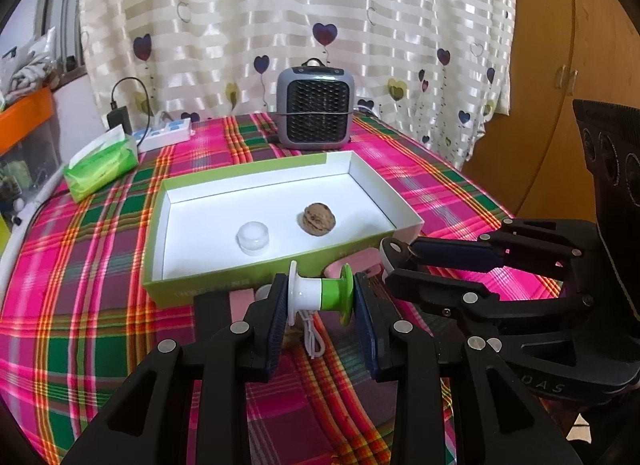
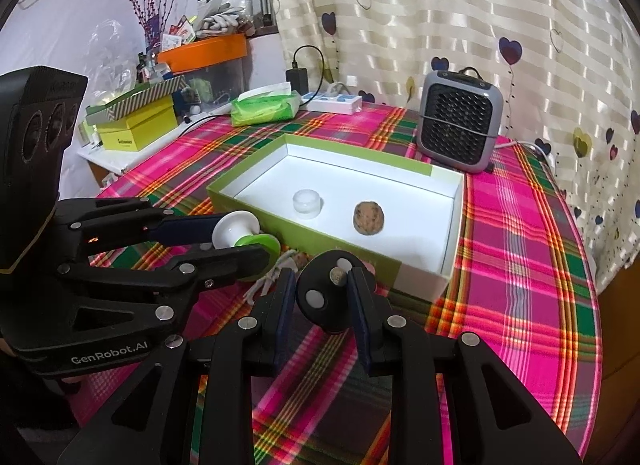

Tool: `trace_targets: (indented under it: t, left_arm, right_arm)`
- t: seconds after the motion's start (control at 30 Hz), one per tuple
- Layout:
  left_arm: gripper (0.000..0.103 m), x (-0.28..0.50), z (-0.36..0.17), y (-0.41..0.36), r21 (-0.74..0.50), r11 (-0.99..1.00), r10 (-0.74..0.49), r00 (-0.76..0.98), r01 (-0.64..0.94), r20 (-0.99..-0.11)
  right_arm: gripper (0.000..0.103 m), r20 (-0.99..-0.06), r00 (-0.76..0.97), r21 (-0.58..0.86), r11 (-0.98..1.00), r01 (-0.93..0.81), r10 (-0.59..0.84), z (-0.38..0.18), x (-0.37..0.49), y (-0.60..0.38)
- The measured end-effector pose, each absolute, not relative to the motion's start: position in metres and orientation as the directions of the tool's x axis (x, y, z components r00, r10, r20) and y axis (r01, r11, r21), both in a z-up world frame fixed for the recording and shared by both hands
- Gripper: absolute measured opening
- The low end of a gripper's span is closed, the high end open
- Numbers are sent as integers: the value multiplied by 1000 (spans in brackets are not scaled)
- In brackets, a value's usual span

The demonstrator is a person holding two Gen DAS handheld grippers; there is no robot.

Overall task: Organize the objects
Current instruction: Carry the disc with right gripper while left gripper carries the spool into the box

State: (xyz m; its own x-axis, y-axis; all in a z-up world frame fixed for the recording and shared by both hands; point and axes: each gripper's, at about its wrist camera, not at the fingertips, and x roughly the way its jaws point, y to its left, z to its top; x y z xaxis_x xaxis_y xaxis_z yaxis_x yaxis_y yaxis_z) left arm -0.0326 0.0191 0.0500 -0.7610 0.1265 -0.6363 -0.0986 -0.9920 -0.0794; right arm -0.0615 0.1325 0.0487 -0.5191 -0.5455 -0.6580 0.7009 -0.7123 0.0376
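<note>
My left gripper (image 1: 320,299) is shut on a white-and-green spool (image 1: 320,293), held by its two end discs just above the cloth; a white cord (image 1: 311,339) dangles from it. The right wrist view shows that spool (image 2: 240,235) left of the box. My right gripper (image 2: 322,299) is shut on a small black round object (image 2: 320,299) with white dots, in front of the box's near wall. A green box (image 1: 208,289) with a white inside holds a walnut (image 1: 318,219) and a small clear jar (image 1: 253,238). In the left wrist view the right gripper (image 1: 394,261) is close to the right of the spool.
A grey fan heater (image 1: 316,107) stands behind the box. A green tissue pack (image 1: 102,165), a power strip (image 1: 166,133) and a charger (image 1: 120,117) lie at the back left. Something pink (image 1: 360,261) lies by the box's front wall. A wooden cabinet (image 1: 560,65) is at the right.
</note>
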Motion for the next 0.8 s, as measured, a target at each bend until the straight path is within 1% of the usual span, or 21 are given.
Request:
trace_targets:
  t: [0.8]
  left_arm:
    - [30, -51, 57, -3, -66, -997, 77, -771, -46, -632]
  right_arm:
    - [28, -652, -520, 13, -693, 721, -552, 54, -80, 109]
